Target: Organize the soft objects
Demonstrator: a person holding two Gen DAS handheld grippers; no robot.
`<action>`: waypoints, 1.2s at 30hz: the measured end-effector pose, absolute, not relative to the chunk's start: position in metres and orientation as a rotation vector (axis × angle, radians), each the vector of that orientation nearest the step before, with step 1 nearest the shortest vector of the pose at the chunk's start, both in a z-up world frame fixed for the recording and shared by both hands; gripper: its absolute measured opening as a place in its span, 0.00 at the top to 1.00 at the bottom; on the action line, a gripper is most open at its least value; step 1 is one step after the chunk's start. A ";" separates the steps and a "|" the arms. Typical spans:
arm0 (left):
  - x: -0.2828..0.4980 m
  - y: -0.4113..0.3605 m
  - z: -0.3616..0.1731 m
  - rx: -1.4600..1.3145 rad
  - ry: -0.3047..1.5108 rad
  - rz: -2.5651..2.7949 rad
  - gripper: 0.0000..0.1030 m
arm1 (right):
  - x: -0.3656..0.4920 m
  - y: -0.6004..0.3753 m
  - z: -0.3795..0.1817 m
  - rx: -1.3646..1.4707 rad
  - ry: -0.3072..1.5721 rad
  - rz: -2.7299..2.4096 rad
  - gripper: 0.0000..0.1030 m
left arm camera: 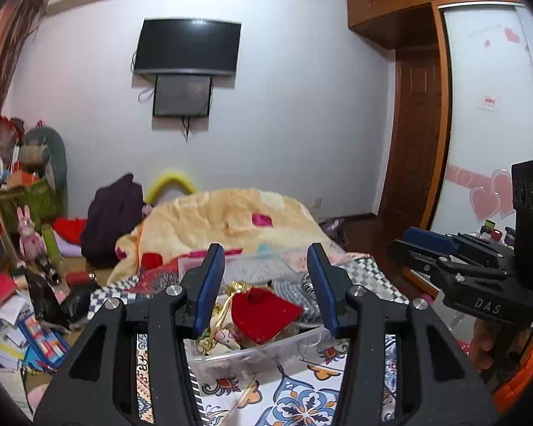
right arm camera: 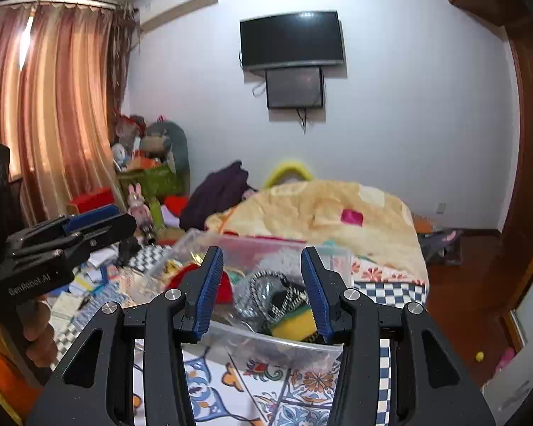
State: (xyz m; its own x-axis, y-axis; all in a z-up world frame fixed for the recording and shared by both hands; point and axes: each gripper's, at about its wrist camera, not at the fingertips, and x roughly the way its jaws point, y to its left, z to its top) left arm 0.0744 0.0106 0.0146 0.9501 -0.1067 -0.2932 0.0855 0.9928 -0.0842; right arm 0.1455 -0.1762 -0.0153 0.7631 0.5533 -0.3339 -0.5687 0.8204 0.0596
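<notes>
A clear plastic bin [left arm camera: 252,353] sits on a patterned cloth on the bed, full of soft items. In the left wrist view a red cloth piece [left arm camera: 263,314] and a gold item lie on top. In the right wrist view the bin [right arm camera: 266,344] holds a yellow-green sponge [right arm camera: 295,325], a black-and-white braided cloth [right arm camera: 266,289] and a red item [right arm camera: 224,285]. My left gripper [left arm camera: 266,284] is open and empty just in front of the bin. My right gripper [right arm camera: 261,284] is open and empty, over the bin's near rim.
A cream blanket [left arm camera: 224,220] is heaped on the bed behind the bin. A dark garment [left arm camera: 113,213] and plush toys [left arm camera: 28,227] stand at the left. Papers and books [left arm camera: 14,330] litter the floor at left. A wooden wardrobe [left arm camera: 419,135] stands at right.
</notes>
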 end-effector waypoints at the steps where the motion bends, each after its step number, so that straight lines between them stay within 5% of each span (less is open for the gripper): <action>1: 0.070 0.009 0.018 -0.070 0.290 -0.108 0.48 | 0.142 -0.178 -0.011 -0.042 0.335 0.612 0.58; 11: 0.044 0.005 0.037 -0.062 0.200 -0.086 0.20 | 0.115 -0.190 0.012 0.001 0.200 0.600 0.15; 14: 0.036 0.003 0.040 -0.062 0.181 -0.068 0.02 | 0.115 -0.190 0.013 0.015 0.190 0.595 0.13; 18: 0.032 0.002 0.042 -0.059 0.174 -0.063 0.00 | 0.116 -0.189 0.012 0.021 0.184 0.584 0.00; 36: 0.031 0.001 0.041 -0.062 0.183 -0.055 0.00 | 0.108 -0.198 0.008 0.036 0.170 0.578 0.00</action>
State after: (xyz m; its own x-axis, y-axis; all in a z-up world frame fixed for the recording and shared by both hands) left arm 0.0306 0.0007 0.0414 0.9818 -0.0602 -0.1801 0.0489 0.9966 -0.0664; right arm 0.1076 -0.1977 0.0079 0.8239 0.5467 -0.1494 -0.5408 0.8372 0.0814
